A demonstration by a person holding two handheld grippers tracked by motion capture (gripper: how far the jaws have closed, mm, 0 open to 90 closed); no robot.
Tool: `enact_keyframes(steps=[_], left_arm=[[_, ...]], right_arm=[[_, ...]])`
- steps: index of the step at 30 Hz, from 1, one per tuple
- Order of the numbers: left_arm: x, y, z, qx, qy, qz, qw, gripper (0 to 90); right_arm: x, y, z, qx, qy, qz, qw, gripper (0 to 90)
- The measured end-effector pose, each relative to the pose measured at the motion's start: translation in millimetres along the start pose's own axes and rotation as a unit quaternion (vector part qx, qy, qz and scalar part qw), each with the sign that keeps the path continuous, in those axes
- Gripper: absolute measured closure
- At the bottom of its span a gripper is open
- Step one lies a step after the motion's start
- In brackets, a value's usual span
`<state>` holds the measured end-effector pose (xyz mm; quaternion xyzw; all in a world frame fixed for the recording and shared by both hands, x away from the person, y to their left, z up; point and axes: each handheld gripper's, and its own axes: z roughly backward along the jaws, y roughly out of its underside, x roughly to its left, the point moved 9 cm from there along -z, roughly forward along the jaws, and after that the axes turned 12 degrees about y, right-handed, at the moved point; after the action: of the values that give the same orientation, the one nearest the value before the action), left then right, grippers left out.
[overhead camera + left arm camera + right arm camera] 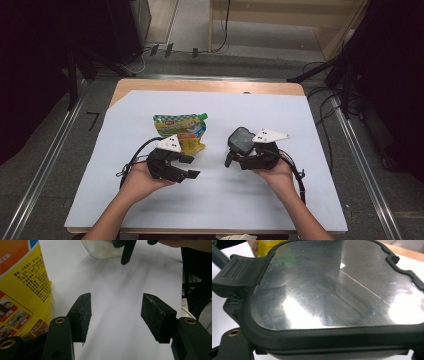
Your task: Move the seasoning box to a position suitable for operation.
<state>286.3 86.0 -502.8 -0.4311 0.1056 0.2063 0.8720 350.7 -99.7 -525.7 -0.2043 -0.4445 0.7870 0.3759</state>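
Observation:
A yellow and green food pouch (182,131) lies flat on the white sheet, just beyond my left gripper (191,166). In the left gripper view the pouch (22,290) is at the left, and the left gripper (116,315) stands open over bare sheet with nothing between its pads. My right gripper (246,156) holds up a small clear container with a black-rimmed lid (241,140), tilted toward the camera. The lid (332,290) and its side latch (234,275) hide the right jaws. The container (102,248) holds pale powder.
The white sheet (215,200) covers most of a wooden table (200,86). Cables and stand legs lie on the floor beyond the far edge. The two hands are a little apart, with open sheet between them.

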Motion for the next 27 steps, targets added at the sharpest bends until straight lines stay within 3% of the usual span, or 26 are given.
enact_keyframes(steps=[5, 16, 27], left_arm=[[1.0, 0.3, 0.9, -0.001, -0.001, 0.001, 1.0000, 42.4], [1.3, 1.4, -0.9, 0.001, -0.001, 0.003, 1.0000, 42.5], [0.6, 2.1, -2.8, 0.004, 0.001, 0.003, 1.0000, 42.4]], right_arm=[[17.7, 4.9, -8.8, 0.005, -0.025, -0.001, 0.9997, 15.8], [51.8, 17.8, -23.3, 0.021, -0.056, 0.029, 0.9978, 15.8], [59.1, 25.1, -24.8, 0.018, -0.050, 0.067, 0.9964, 15.3]])
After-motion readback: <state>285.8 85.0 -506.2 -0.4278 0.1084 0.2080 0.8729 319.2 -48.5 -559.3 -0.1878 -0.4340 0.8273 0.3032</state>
